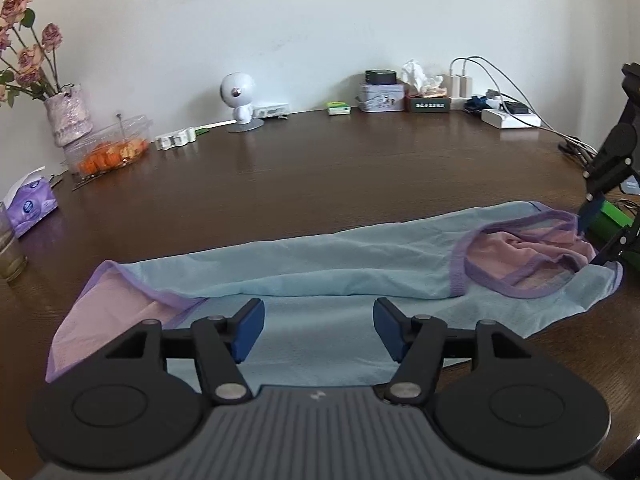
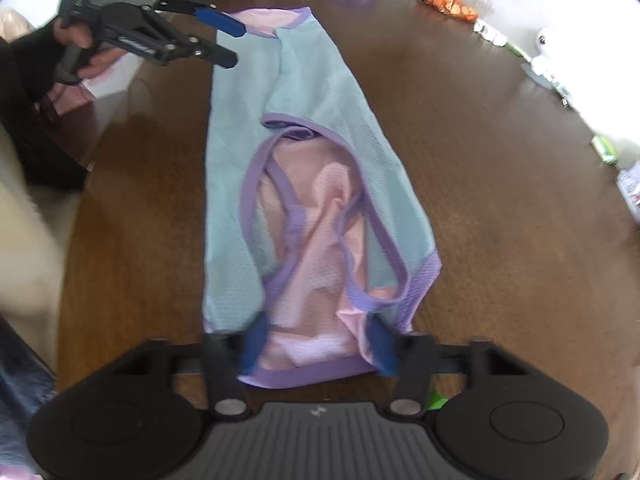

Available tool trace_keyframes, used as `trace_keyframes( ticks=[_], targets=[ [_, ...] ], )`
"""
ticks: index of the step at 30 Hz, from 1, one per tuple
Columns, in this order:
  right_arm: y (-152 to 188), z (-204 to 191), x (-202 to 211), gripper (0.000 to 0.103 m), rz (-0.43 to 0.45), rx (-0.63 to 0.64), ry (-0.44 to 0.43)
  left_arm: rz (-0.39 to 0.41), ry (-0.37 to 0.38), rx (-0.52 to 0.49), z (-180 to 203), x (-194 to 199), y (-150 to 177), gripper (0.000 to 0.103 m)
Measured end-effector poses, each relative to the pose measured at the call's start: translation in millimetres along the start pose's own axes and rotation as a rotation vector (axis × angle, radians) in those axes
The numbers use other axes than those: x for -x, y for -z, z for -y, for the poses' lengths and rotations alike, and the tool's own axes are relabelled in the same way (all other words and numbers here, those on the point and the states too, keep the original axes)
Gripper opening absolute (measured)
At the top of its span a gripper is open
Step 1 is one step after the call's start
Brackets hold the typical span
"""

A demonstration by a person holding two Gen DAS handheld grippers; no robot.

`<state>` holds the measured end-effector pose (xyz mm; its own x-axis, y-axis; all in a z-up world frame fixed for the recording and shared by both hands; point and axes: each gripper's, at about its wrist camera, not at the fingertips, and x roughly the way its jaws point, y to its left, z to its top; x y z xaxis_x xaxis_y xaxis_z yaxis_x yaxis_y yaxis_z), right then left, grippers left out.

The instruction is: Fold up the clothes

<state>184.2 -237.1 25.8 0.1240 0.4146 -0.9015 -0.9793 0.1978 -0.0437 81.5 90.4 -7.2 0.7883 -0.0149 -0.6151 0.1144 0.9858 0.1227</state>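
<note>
Our top (image 2: 320, 152) lies lengthwise down mid-frame on the surface (image 2: 500, 160). Left tool (image 1: 319, 326) gapes empty; right tool (image 2: 316, 342) straddles the collar, unclamped. Closing on one layer could drag the fold askew.

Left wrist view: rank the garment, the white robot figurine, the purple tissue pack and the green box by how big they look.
1. Garment, nearest the camera.
2. Purple tissue pack and white robot figurine: similar, unranked.
3. Green box.
</note>
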Motion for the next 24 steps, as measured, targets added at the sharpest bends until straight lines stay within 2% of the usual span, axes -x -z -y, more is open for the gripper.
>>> trace_keyframes(
  ticks=[2,6,9,11,12,13,14,15,16,17,21,24],
  targets=[
    [-2,-3,-1,0.003,-0.018,0.011,0.007,0.0,-0.024,0.016,-10,1,3,0.063],
    [-9,-3,0,0.0,-0.047,0.021,0.042,0.004,-0.049,0.048,-27,7,9,0.063],
    [-21,-2,15,0.0,0.0,-0.003,0.037,0.017,-0.065,0.071,-40,15,16,0.063],
    [-30,-1,23,0.001,-0.005,-0.002,0.065,0.018,-0.073,0.093,-49,19,20,0.064],
    [-32,0,25,0.004,-0.018,-0.014,0.064,0.018,-0.076,0.103,-52,21,23,0.064],
    [-35,1,27,0.017,-0.031,-0.025,0.063,0.018,-0.078,0.107,-55,23,25,0.064],
    [-37,2,29,0.045,-0.043,-0.036,0.062,0.018,-0.079,0.107,-57,25,28,0.064],
    [-36,0,33,0.059,-0.042,-0.043,0.053,0.019,-0.078,0.109,-59,28,31,0.065],
    [-34,-4,35,0.08,-0.035,-0.039,0.044,0.018,-0.076,0.111,-60,29,33,0.066],
    [-33,-10,34,0.085,-0.038,-0.024,0.045,0.017,-0.072,0.113,-62,31,35,0.066],
    [-26,-26,13,0.085,-0.117,0.023,0.059,0.011,-0.068,0.124,-65,31,41,0.067],
    [-20,-27,-3,0.08,-0.158,0.072,0.144,0.01,-0.064,0.119,-64,31,41,0.067]
  ],
)
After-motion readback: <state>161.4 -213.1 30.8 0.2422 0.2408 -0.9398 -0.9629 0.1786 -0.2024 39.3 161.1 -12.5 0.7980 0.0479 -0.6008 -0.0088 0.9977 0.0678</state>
